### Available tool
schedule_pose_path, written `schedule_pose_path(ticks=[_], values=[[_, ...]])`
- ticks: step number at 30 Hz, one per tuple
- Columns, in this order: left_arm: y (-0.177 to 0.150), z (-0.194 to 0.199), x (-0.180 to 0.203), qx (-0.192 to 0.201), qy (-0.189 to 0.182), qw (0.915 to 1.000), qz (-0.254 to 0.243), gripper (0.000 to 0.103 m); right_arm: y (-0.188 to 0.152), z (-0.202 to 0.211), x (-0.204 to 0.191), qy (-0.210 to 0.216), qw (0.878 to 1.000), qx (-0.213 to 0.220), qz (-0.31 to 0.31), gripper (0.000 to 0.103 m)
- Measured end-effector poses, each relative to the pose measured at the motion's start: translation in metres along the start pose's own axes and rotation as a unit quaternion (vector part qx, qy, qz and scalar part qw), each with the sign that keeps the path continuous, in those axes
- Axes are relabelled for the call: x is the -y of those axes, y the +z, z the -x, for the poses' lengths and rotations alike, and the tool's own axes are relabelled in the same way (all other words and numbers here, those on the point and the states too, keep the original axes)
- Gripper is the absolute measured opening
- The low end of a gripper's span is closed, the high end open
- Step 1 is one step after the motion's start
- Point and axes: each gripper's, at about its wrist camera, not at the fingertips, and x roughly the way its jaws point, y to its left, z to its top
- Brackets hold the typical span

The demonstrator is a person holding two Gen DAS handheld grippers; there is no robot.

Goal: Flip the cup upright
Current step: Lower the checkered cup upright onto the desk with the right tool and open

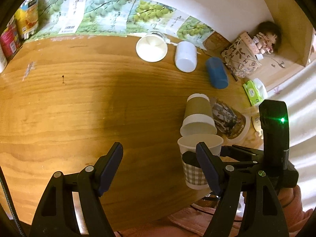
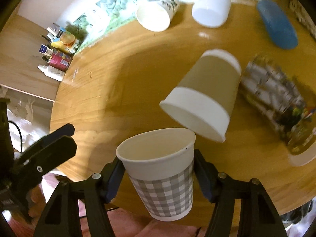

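Observation:
My right gripper is shut on a grey-checked paper cup, held upright with its mouth up, at the near edge of the wooden table. The same cup shows in the left wrist view, with the right gripper around it. My left gripper is open and empty above the table's near edge, left of the cup; it shows at the left in the right wrist view. A brown-and-white paper cup lies on its side just beyond; it also shows in the left wrist view.
Several more cups lie on their sides: a white paper cup, a white plastic cup, a blue cup and a printed cup. A tissue pack, a box and a doll sit at the right. Bottles and packets stand far left.

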Motion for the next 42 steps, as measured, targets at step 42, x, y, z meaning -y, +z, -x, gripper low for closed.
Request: schedule_pose_path(ticks=[42], values=[[0.002, 0.000, 0.027, 0.000, -0.042, 0.9980, -0.048, 0.079, -0.068, 0.015, 0.019, -0.004, 0.932, 0.334, 0.142, 0.068]])
